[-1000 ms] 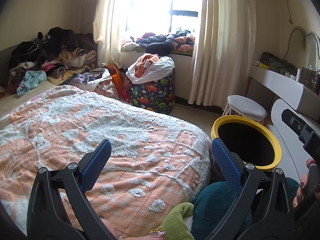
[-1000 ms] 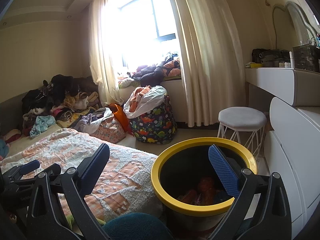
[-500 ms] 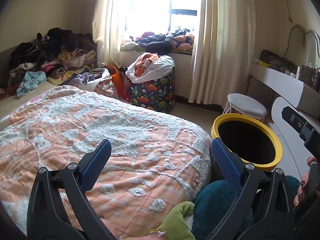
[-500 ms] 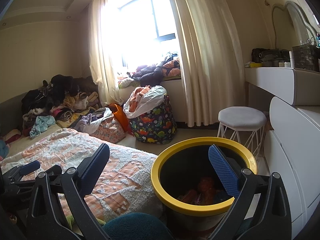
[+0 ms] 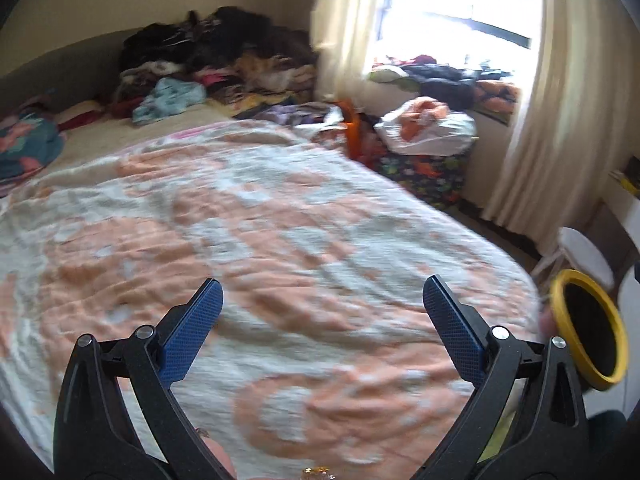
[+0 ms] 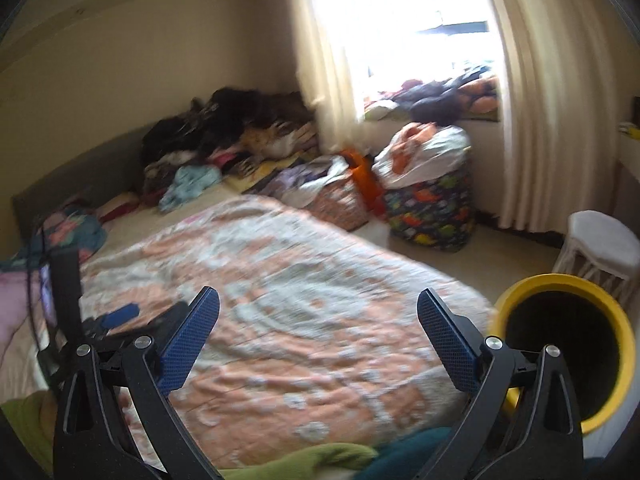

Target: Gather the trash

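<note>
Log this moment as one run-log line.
left gripper: open, empty | right gripper: open, empty | both over blanket | yellow-rimmed bin: at right

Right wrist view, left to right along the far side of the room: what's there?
Dark pile of clothes → orange bag → dinosaur-print fabric hamper → cream curtain → white round stool.

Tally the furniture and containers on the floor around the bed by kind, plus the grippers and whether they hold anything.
Bins with a yellow rim: 1
White stools: 1
Dinosaur-print bags: 1
Beds: 1
Grippers: 2, the left gripper and the right gripper, both open and empty
Total: 6
</note>
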The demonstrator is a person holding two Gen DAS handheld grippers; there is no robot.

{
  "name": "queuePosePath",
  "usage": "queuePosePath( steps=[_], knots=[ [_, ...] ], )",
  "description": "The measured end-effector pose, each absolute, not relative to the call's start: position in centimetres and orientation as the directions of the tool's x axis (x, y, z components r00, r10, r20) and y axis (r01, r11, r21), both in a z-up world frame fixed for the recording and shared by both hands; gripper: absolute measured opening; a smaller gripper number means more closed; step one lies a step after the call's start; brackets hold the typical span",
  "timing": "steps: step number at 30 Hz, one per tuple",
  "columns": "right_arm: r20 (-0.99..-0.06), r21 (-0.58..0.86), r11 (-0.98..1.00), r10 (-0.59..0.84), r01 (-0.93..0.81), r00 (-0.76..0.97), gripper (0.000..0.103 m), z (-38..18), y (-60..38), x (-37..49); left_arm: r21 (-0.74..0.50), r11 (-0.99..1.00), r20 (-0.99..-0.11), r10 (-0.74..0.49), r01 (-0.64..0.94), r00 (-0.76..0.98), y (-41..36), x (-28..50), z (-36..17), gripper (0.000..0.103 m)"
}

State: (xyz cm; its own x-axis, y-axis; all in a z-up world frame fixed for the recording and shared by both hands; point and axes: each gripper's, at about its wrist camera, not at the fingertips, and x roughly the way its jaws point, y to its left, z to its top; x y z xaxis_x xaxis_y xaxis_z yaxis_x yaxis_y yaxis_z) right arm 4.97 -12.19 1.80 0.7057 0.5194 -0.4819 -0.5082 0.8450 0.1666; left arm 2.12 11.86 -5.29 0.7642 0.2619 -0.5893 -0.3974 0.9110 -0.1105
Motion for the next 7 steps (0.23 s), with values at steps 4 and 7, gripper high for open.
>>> queuePosePath(
  steps=[4, 7],
  knots=[
    [-0.684, 0.144, 0.656, 0.607, -0.741, 0.405, 0.097, -2.0, 1.6, 6.0, -0.015, 0.752, -0.722, 0.447, -0.658, 0.528, 23.5, 0.8, -9.3, 0.092],
    [-0.801, 0.114, 0.525, 0.551, -0.844, 0.234, 0.097, -6.8, 11.0, 5.2, 0.078, 0.642, -0.761, 0.533, -0.763, 0.371, 29.6, -0.8, -12.6, 0.092]
  ],
)
